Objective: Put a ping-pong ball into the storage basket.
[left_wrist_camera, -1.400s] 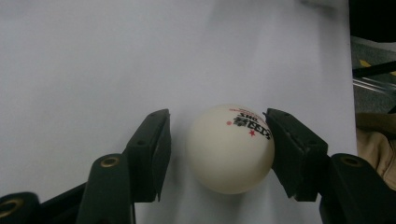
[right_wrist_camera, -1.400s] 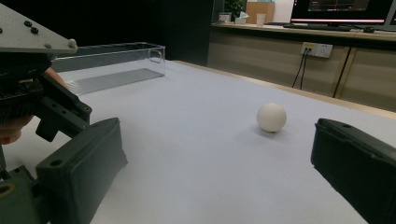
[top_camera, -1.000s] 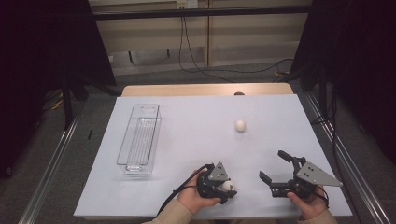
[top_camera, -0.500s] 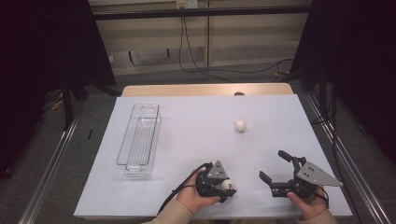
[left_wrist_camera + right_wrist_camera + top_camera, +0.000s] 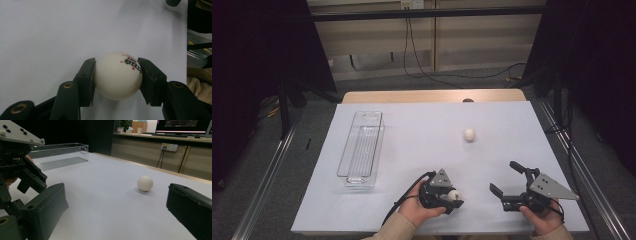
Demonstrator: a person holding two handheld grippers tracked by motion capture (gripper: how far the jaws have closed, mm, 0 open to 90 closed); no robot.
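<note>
My left gripper (image 5: pixel 454 196) sits near the table's front edge, shut on a white ping-pong ball (image 5: pixel 453 195). In the left gripper view the ball (image 5: pixel 117 75), with a small black and red print, is pinched between both pads just above the white table. A second white ball (image 5: pixel 469 134) lies loose toward the far middle-right of the table; it also lies ahead of my right gripper (image 5: pixel 117 207). The right gripper (image 5: pixel 507 177) rests at the front right, its jaws wide open with nothing between them.
A long clear plastic tray (image 5: pixel 362 148) stands lengthwise on the left of the white table (image 5: pixel 412 130), seen too at the far left as a tray (image 5: pixel 60 155) in the right gripper view. The left gripper's body (image 5: pixel 17 157) is close at that view's left.
</note>
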